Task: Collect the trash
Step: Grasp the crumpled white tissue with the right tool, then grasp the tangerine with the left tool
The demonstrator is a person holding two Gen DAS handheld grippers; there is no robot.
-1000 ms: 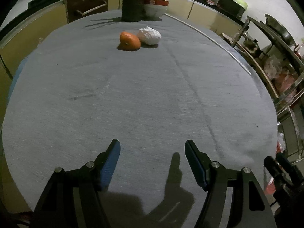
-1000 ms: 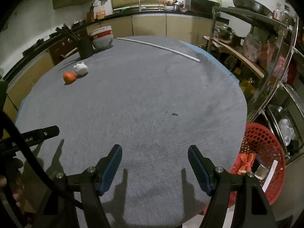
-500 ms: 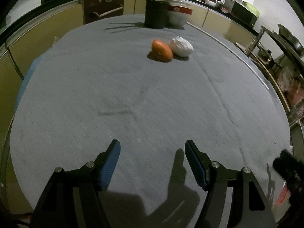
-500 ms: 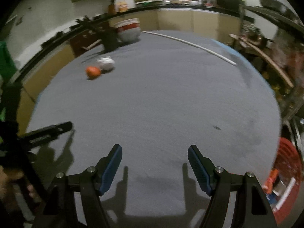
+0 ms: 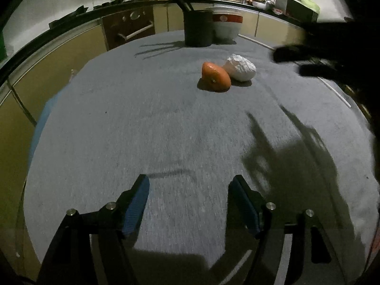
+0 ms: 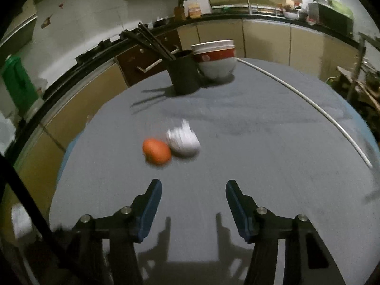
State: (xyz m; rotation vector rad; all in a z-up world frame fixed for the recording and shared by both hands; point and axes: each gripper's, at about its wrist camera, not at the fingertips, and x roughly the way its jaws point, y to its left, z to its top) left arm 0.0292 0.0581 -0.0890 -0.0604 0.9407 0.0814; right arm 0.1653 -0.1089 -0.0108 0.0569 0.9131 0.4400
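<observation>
A crumpled white paper ball [image 5: 241, 68] lies on the grey round table [image 5: 166, 130], touching an orange [image 5: 215, 77] on its left. Both also show in the right wrist view, the paper ball [image 6: 184, 141] and the orange [image 6: 156, 151] blurred, a short way ahead of my right gripper [image 6: 193, 187], which is open and empty. My left gripper [image 5: 188, 185] is open and empty over the near part of the table, far from both. The right gripper shows as a dark shape [image 5: 308, 59] at the right of the left wrist view.
A dark cup with chopsticks [image 6: 182, 76] and stacked red-and-white bowls [image 6: 215, 61] stand at the table's far edge. A thin white rod [image 6: 308, 104] lies along the right side. Kitchen cabinets and a counter [image 6: 261, 35] run behind.
My right gripper has swung left and moved forward toward the paper ball and orange; the red basket has left its view. My left gripper has also moved closer to them.
</observation>
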